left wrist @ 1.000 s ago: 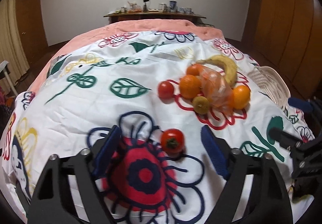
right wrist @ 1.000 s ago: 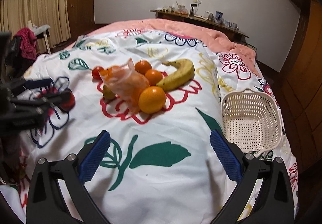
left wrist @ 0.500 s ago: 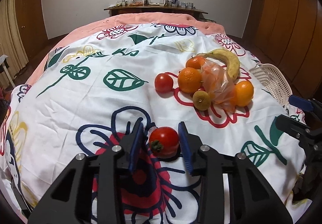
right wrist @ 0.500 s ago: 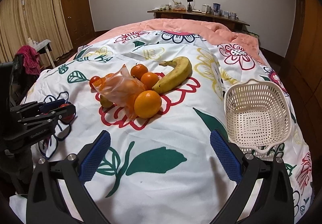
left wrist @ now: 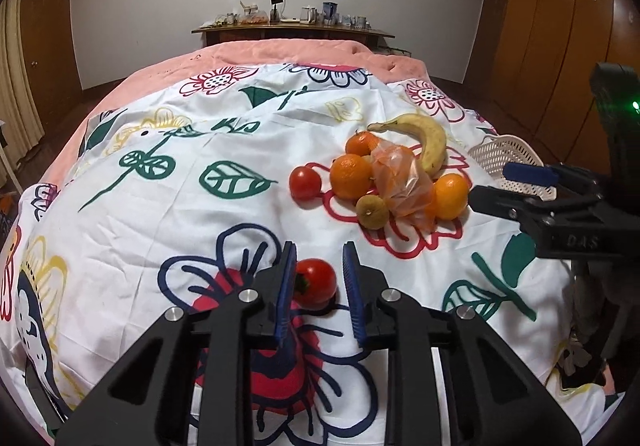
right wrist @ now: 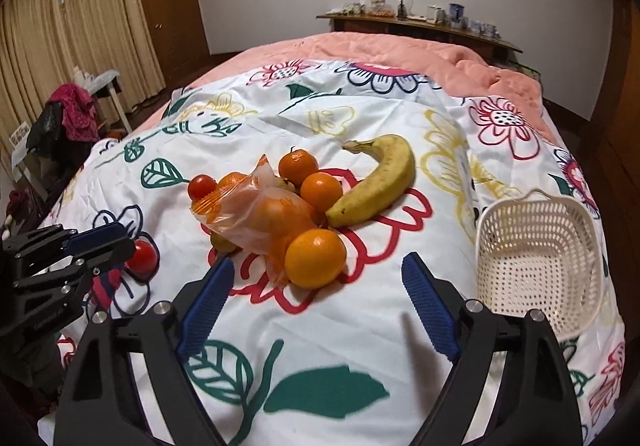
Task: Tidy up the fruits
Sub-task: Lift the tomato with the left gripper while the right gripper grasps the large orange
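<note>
My left gripper [left wrist: 319,252] is shut on a red tomato [left wrist: 316,282] that rests on the flowered sheet; the right wrist view shows this gripper [right wrist: 108,242] and tomato [right wrist: 142,256] at the left. The fruit pile lies mid-bed: a banana [right wrist: 380,181], several oranges, a second tomato [right wrist: 202,185], a greenish fruit [left wrist: 372,210] and an orange plastic bag [right wrist: 260,217]. My right gripper [right wrist: 318,264] hovers just short of the nearest orange [right wrist: 316,262], its jaws closing but wide apart, the pads touching nothing. It also shows in the left wrist view [left wrist: 516,185].
A white plastic basket [right wrist: 536,246] sits at the bed's right edge, with nothing in it. Pink bedding [right wrist: 400,49] covers the far end, with a cluttered shelf [right wrist: 420,21] behind. Wooden wardrobes stand on the right; curtains and a chair with clothes [right wrist: 72,113] on the left.
The left jaws have closed from wide open onto the tomato. The right gripper has moved forward towards the fruit pile, and its jaws have narrowed slightly.
</note>
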A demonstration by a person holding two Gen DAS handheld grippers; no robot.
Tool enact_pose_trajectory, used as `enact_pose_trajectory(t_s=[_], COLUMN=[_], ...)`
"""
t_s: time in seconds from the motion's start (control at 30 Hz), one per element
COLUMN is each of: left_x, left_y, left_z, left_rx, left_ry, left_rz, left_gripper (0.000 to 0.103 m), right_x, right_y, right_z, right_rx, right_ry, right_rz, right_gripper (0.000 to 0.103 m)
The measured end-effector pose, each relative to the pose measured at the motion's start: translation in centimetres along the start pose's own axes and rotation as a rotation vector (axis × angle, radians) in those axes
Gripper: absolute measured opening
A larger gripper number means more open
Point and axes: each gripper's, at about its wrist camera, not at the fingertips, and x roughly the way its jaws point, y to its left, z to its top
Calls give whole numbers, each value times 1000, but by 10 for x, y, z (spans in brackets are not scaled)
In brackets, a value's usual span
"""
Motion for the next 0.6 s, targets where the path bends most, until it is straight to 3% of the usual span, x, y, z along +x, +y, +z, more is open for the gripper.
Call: enact_pose_trajectory(t_s=[0.1,0.6], left_x=[3,16], left_y=[3,8], left_z=[-4,-10], left_rx=[-6,-15], left_ry=[16,35], left_rz=[-3,-15], left_gripper=[25,29], right_x=[12,28], right_y=[2,9], right_z=[4,9], right_rx=[-12,-43], right_ry=[42,113], right_rz=[15,30], right_gripper=[78,78])
